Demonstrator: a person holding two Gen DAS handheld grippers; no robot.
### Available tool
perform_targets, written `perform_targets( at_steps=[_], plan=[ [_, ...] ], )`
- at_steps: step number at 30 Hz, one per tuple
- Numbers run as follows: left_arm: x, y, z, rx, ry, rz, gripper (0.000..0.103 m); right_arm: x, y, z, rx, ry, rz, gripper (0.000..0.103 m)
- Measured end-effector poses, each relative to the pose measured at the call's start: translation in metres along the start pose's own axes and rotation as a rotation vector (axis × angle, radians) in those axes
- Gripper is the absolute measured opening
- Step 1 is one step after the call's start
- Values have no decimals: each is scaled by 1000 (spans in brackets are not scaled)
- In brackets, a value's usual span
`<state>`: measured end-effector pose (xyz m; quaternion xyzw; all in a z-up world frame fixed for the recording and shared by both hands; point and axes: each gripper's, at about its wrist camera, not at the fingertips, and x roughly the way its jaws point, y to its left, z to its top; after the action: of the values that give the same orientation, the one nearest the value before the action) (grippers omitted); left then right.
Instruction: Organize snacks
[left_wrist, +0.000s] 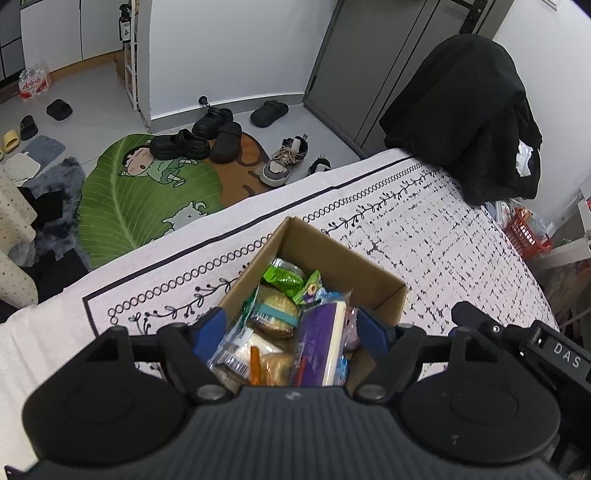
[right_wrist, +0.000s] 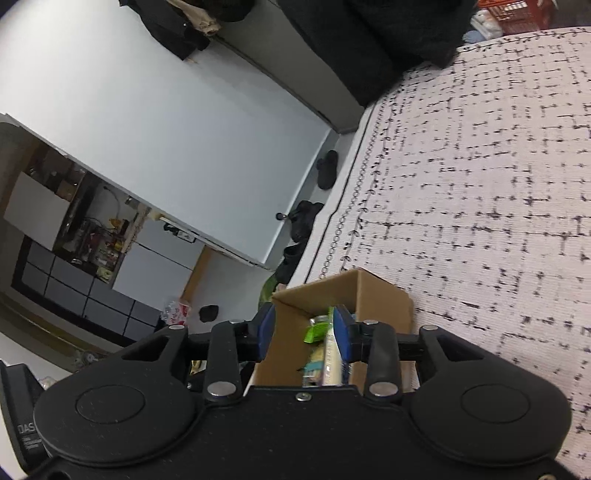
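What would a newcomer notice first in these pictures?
The open cardboard box full of wrapped snacks stands on the patterned tablecloth, right under the left tongs, whose jaws are spread above it. On the floor beyond the table lies a green leaf-shaped mat with black shoes on it.

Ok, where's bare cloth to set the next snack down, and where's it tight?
Free: the patterned cloth right of the cardboard box, up to the black garment, and the strip between the box and the cloth's vine border. Crowded: inside the box, packed with snack packets.
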<state>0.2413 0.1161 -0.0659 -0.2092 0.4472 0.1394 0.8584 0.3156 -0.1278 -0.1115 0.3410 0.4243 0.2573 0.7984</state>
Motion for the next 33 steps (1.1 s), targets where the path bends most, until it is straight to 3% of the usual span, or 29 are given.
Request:
perform_targets(
  at_steps=[10,19,24,33],
  plan=[
    [-26,-2,-17,23,14,-7,87,-34,-3,-12,-46,-22,-69,51],
    [-56,-2,-38,37,14,-10,93,-62,5,-24,-127,47,-146,62],
    [-72,0,-50,29,0,-21,95,-85,20,-32,-184,41,-173,82],
    [-97,-7,-75,72,14,-8,103,-138,37,-38,-267,23,-210,102]
  ],
)
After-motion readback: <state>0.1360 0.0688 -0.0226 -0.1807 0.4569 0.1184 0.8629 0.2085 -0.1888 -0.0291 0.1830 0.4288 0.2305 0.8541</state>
